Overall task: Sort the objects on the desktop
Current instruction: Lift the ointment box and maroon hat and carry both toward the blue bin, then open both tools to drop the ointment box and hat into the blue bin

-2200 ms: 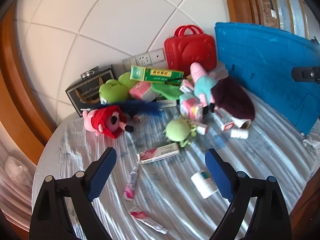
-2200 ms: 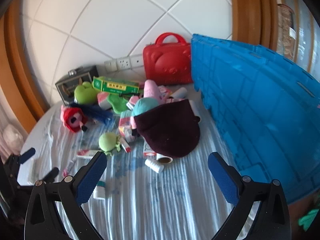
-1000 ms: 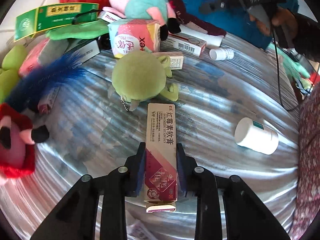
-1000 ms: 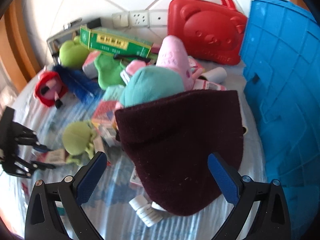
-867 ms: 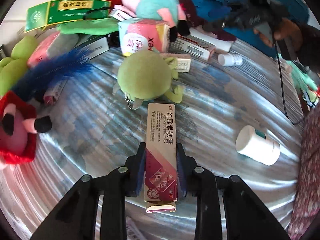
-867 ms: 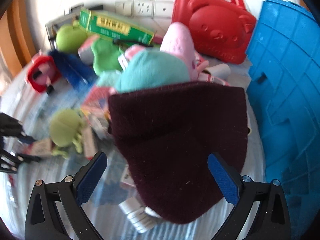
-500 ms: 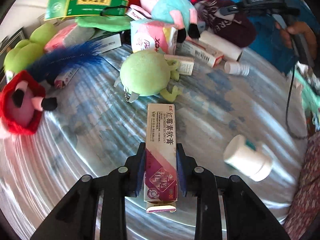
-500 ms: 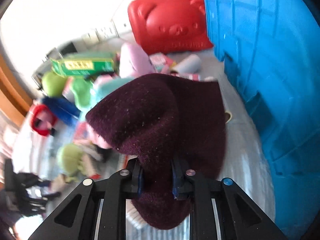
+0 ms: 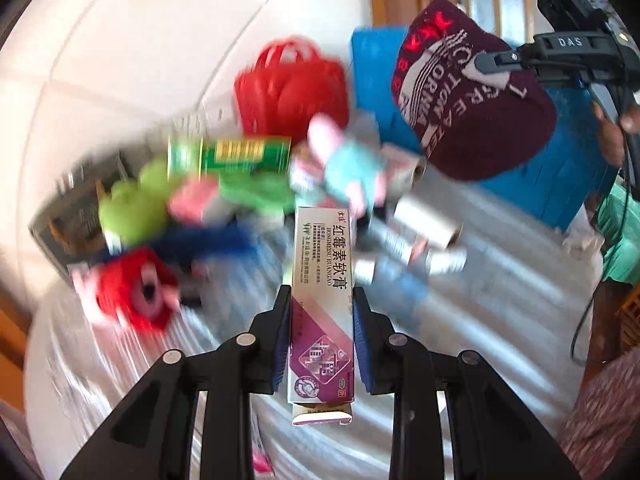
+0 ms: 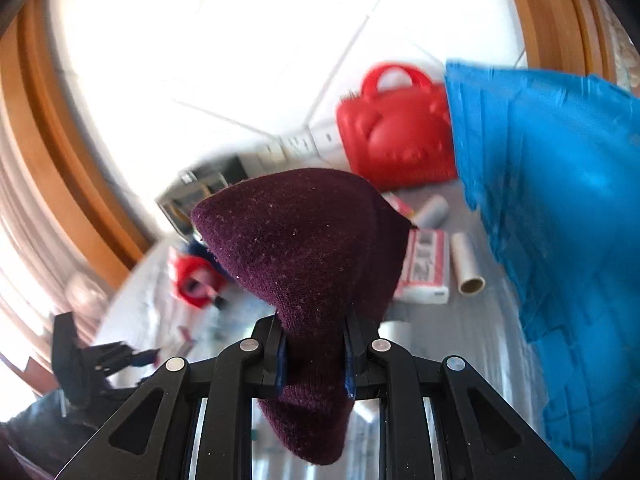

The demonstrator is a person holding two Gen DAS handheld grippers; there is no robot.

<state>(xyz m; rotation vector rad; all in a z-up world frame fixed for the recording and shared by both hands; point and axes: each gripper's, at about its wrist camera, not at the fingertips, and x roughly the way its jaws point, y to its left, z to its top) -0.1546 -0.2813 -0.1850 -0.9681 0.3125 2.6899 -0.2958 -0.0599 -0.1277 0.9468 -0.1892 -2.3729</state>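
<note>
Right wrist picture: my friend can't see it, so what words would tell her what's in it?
The right gripper has its jaws shut on a dark maroon knit hat, lifted above a cluttered table. Behind it stand a red bear-faced case and a big blue crate, with a cardboard roll lying between them.

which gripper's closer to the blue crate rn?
Right. The right gripper, shut on the maroon beanie, hangs just beside the blue crate. The left gripper, clamping the ointment box, sits farther back, over the table.
</note>
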